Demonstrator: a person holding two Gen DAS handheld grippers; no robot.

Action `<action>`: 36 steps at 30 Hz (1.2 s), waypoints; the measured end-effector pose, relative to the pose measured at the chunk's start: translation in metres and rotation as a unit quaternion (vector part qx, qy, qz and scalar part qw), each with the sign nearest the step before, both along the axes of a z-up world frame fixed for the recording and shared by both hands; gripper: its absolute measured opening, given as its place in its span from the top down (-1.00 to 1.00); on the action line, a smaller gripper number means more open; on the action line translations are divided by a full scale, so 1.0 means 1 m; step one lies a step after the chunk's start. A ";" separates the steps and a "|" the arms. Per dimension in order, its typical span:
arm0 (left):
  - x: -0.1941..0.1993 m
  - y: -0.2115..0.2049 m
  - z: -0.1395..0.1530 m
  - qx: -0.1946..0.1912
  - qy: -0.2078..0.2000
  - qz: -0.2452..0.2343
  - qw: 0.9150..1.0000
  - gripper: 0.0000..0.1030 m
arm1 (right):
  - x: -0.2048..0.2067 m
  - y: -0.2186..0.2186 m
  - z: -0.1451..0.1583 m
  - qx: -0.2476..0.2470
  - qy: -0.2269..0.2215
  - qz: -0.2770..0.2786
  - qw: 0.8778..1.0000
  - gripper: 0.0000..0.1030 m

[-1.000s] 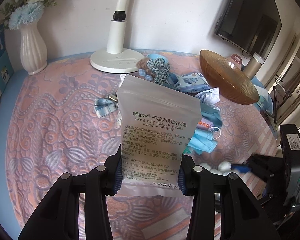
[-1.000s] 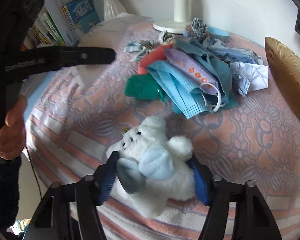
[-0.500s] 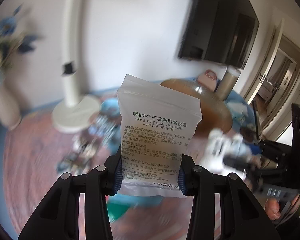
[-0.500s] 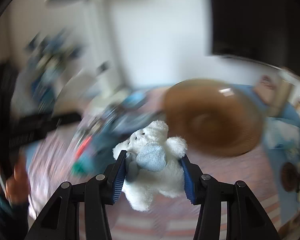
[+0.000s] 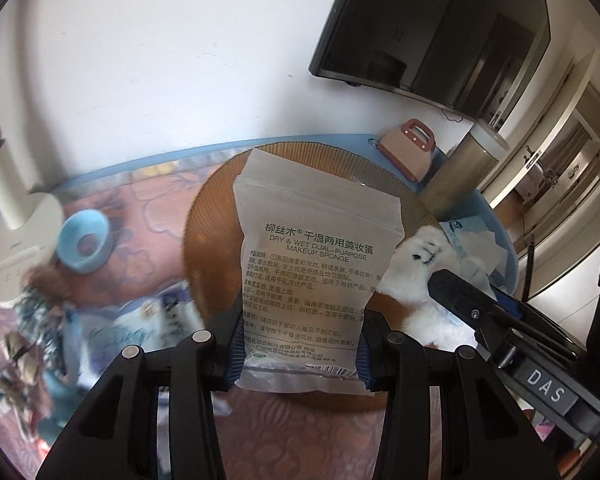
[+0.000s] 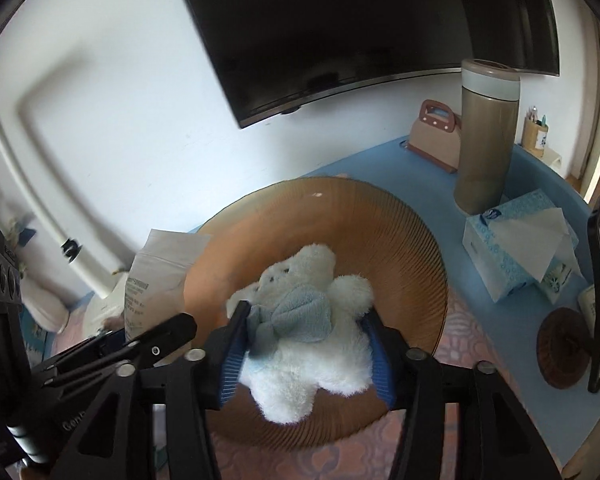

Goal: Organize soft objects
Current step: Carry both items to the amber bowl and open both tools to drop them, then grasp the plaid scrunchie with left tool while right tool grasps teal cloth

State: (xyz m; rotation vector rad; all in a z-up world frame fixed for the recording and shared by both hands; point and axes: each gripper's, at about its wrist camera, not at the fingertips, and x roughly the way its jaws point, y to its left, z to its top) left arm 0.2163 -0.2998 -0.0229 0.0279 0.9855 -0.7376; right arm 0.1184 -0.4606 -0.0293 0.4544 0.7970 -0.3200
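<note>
- Left tongs [image 5: 300, 354] clench a light, crinkly sponge packet [image 5: 314, 264] by its lower edge, at frame centre over the brown bowl [image 5: 212, 240].
- Right tongs [image 6: 304, 354] squeeze a soft, squashy plush bear [image 6: 304, 320] around its middle, above the same bowl.

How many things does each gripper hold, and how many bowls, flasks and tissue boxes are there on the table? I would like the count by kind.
Sponge packet, held by left gripper: 1
Plush toy, held by right gripper: 1
Amber bowl: 1
Flask: 1
Tissue box: 1
Total: 5
</note>
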 end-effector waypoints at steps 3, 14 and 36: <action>0.005 -0.012 -0.002 0.019 -0.015 0.004 1.000 -0.40 | -0.002 -0.008 0.002 -0.015 -0.004 -0.012 1.000 -0.28; -0.025 0.053 0.041 -0.022 -0.052 0.031 0.998 -0.54 | -0.042 0.044 0.047 -0.065 -0.041 0.049 0.996 -0.37; -0.105 0.313 0.040 0.013 -0.109 0.229 0.967 -0.98 | -0.064 0.202 -0.001 -0.038 -0.009 0.211 0.977 -0.61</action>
